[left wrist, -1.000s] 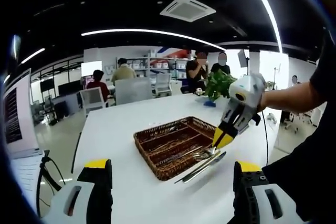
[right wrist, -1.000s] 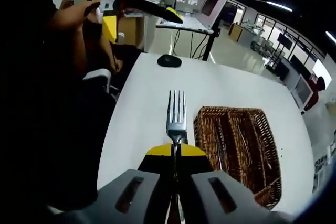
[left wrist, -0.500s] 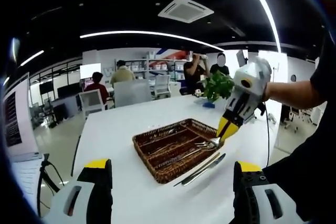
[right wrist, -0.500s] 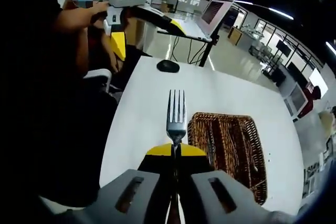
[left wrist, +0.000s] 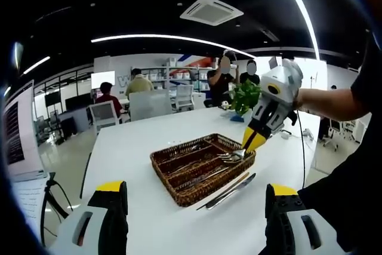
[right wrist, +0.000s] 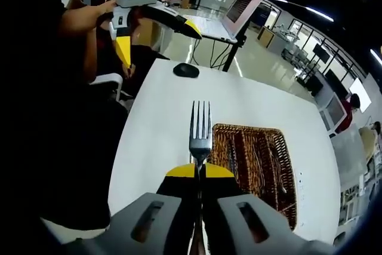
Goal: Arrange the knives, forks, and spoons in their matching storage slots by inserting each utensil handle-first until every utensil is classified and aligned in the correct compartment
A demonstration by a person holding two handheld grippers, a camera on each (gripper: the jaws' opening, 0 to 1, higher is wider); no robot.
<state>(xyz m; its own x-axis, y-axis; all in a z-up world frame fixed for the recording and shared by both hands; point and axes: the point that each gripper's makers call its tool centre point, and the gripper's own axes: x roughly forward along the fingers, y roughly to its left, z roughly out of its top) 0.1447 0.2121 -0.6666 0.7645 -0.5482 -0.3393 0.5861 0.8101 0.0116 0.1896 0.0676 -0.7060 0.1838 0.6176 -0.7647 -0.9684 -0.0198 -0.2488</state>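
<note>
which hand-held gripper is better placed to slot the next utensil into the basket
The right hand-held gripper: it is shut on the fork, held at the wicker basket's near corner. The left hand-held gripper stands open, empty, back from the basket.

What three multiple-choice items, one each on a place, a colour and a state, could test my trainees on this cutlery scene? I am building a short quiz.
1. Where is the fork?
A. Held in the right gripper
B. Lying on the floor
C. Held in the left gripper

2. What colour is the table?
A. Black
B. White
C. Green

3. How do the left gripper's jaws stand?
A. Shut on a spoon
B. Shut on a knife
C. Open, holding nothing

Answers:
1 A, its tines rise from the shut yellow tips.
2 B, the top around the basket is white.
3 C, the jaws stand wide apart in the left gripper view.
</note>
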